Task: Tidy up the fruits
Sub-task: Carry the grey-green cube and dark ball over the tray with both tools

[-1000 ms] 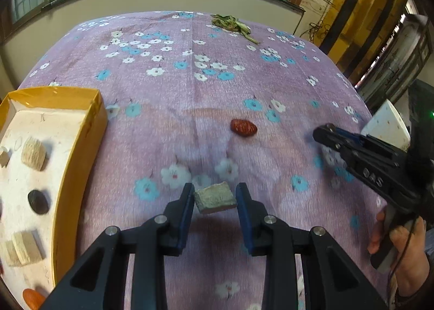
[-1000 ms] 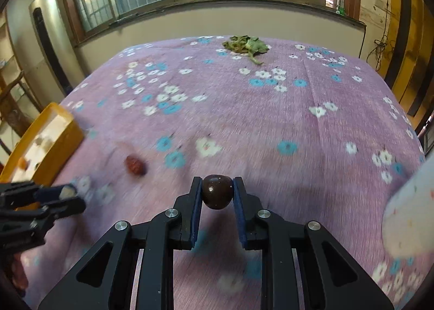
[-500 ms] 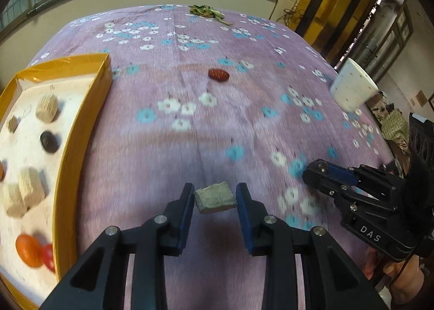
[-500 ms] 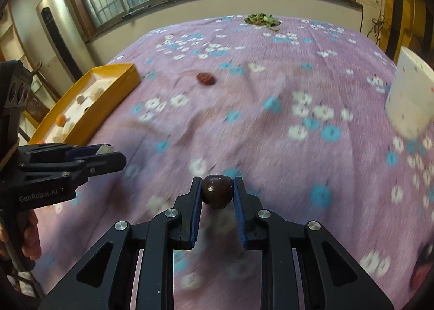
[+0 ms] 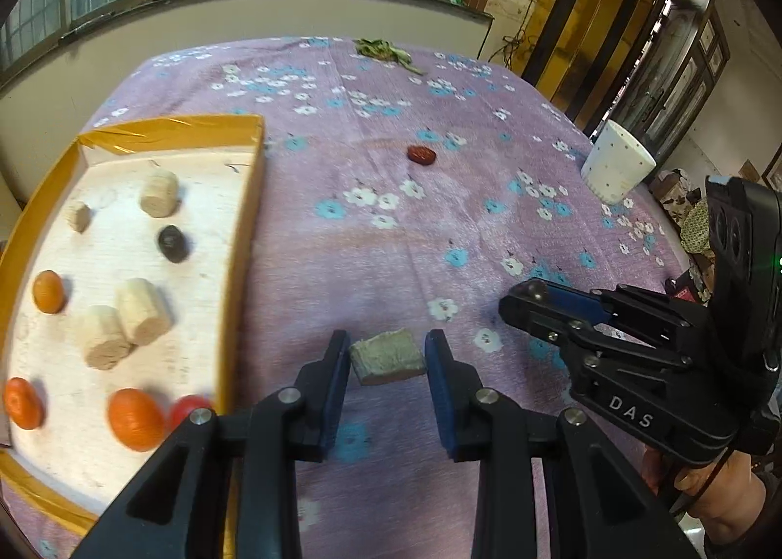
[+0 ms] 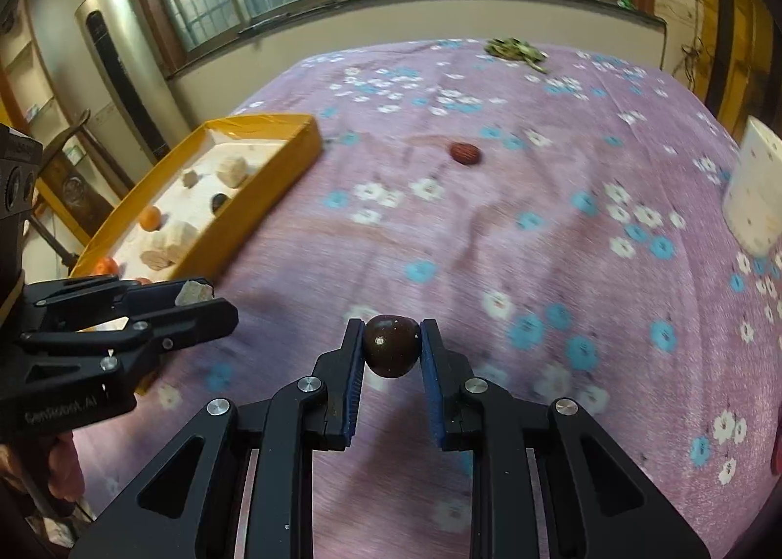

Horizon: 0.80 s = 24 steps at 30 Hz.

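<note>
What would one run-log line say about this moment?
left gripper: shut on pale chunk | right gripper: shut on dark round fruit | yellow tray: holds fruit | red date: on cloth

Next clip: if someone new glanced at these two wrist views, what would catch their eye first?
Probably the loaded jaws: the left gripper is shut on a pale greenish chunk, and the right gripper is shut on a dark round fruit, both above the purple flowered cloth. Next, the yellow tray at the left, holding orange fruits, pale pieces and one dark fruit. A lone red date lies out on the cloth.
</note>
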Tool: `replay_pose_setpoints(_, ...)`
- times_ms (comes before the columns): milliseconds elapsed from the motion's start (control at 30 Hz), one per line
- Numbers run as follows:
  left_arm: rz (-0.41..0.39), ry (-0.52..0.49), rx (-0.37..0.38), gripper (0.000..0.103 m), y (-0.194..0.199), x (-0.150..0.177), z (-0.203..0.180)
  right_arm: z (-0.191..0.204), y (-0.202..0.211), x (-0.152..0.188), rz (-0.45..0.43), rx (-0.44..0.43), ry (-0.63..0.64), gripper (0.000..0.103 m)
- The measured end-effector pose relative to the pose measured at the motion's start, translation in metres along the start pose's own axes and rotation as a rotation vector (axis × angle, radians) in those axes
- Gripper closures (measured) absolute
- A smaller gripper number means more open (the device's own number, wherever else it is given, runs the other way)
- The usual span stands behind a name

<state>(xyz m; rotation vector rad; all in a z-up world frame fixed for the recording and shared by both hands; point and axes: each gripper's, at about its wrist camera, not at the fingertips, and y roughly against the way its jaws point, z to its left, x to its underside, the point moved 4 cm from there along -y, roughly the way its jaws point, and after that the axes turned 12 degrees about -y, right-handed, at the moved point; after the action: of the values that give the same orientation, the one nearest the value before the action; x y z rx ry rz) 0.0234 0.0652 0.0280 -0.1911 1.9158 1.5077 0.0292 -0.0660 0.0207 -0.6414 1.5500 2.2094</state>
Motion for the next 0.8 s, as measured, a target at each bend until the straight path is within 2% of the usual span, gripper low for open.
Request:
replay_pose_setpoints(233, -0.030, 0.035, -0.021, 0.069, 0.023, 0.005, 0.035, 0.047, -0.009, -0.007, -0.002, -0.039, 0.048, 0.082)
replay_pose_setpoints(800, -0.042, 0.164, -0.158, 0.069, 0.061, 0.029, 0.156, 0.152, -0.043, -0.037, 0.017, -0.142, 0.150, 0.082)
